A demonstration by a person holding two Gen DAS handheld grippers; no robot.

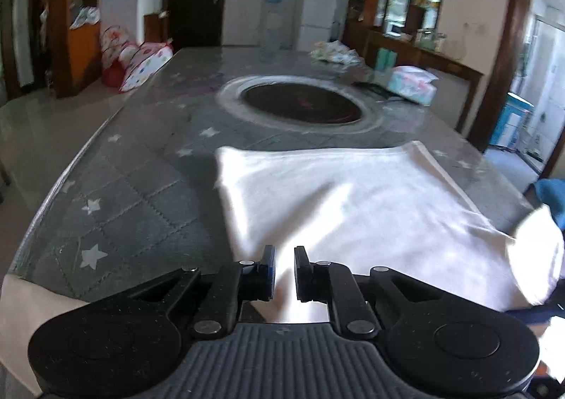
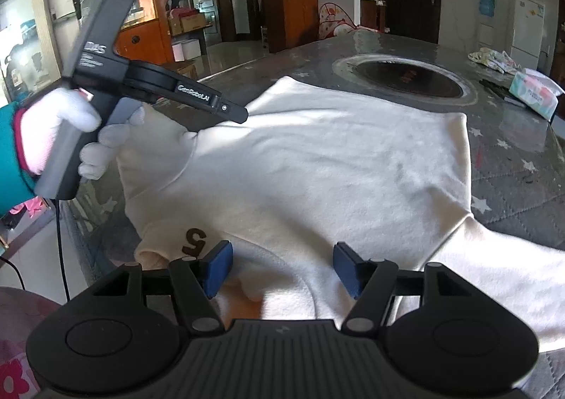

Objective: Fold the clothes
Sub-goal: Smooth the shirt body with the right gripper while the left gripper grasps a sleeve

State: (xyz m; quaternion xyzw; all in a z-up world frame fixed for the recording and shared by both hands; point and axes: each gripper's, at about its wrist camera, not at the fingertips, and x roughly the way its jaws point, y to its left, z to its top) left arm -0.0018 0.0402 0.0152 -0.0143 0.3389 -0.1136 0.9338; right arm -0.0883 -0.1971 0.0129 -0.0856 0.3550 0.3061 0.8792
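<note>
Left wrist view: I see the left gripper point(image 1: 284, 271) low in frame, its fingers point(image 1: 268, 270) drawn nearly together with a fold of the white garment point(image 1: 353, 208) pinched between them. The cloth runs up from the fingers and spreads across the near part of the table point(image 1: 134, 208). I note a hemmed edge along the garment's right side. At the right border a white-gloved hand point(image 1: 536, 250) is blurred; I cannot tell what it does. Past the garment, the grey star-patterned table top carries a dark round inset point(image 1: 303, 105) with a pale ring. Beyond it lie a tissue pack point(image 1: 411, 84) and a crumpled cloth point(image 1: 335, 52) near the far edge. A white fridge point(image 1: 317, 15) stands against the back wall.

Right wrist view: the right gripper point(image 2: 282, 268) hovers over the near edge of the garment point(image 2: 317, 169), blue fingers point(image 2: 220, 266) standing wide apart, nothing pressed between them. Cloth lies below the gap. A brown printed mark point(image 2: 194, 238) shows just left of the left finger. Further out, at left, a gloved hand point(image 2: 63, 130) with a teal sleeve holds the other gripper point(image 2: 243, 116); its tip meets a raised peak of the garment, lifted off the table point(image 2: 512, 158). The rest of the garment lies flat, spread toward the round inset point(image 2: 406, 77). The tissue pack point(image 2: 536, 95) sits at far right.
</note>
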